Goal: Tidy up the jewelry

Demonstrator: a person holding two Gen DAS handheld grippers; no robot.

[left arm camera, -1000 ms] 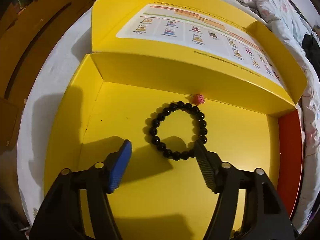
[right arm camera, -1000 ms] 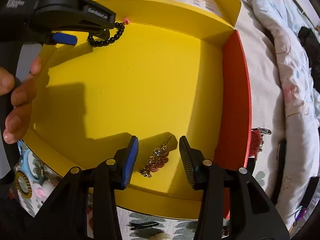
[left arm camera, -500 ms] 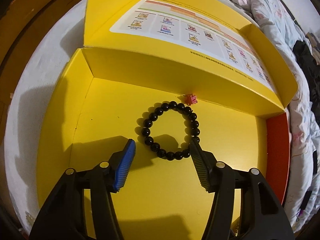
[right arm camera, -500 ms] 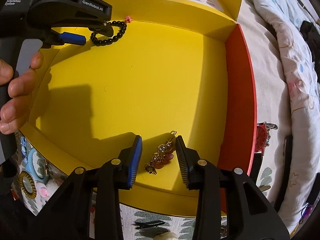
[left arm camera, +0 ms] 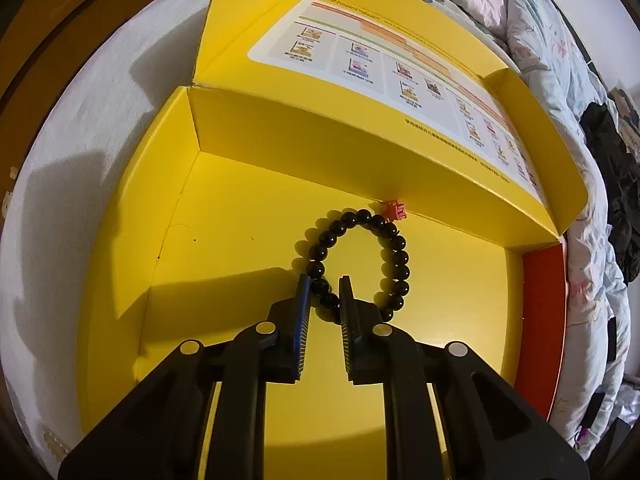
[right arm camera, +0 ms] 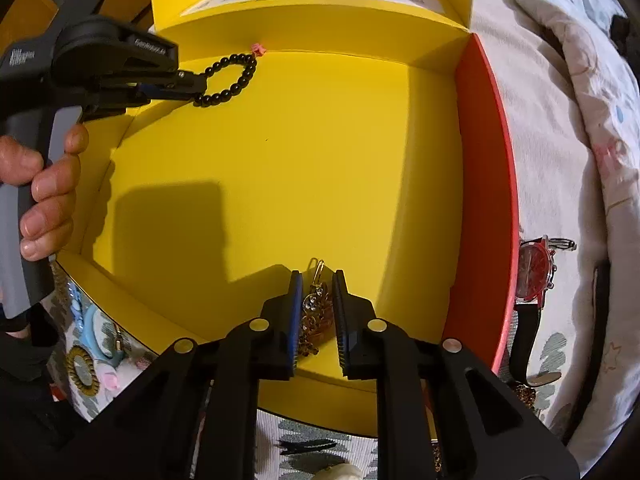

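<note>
A black bead bracelet point(left arm camera: 396, 256) with a pink charm point(left arm camera: 397, 210) lies in the yellow box point(left arm camera: 240, 208) against its far wall. My left gripper point(left arm camera: 323, 280) is shut on the bracelet's near-left beads; it also shows in the right wrist view point(right arm camera: 192, 84), gripping the bracelet point(right arm camera: 236, 80). A gold and amber hair clip point(right arm camera: 316, 304) lies on the box floor point(right arm camera: 320, 152) near the front wall. My right gripper point(right arm camera: 316, 276) is shut on the clip, whose tip sticks out past the fingers.
The box lid point(left arm camera: 400, 64) with a printed sheet lies open behind. The box's right wall point(right arm camera: 484, 200) is red. A red-faced watch point(right arm camera: 534, 276) lies on the bedding to the right. Hair ties and clips point(right arm camera: 86, 364) lie by the front left corner.
Both grippers have closed: the left on the bracelet's near beads, the right on the hair clip. Both have moved slightly forward.
</note>
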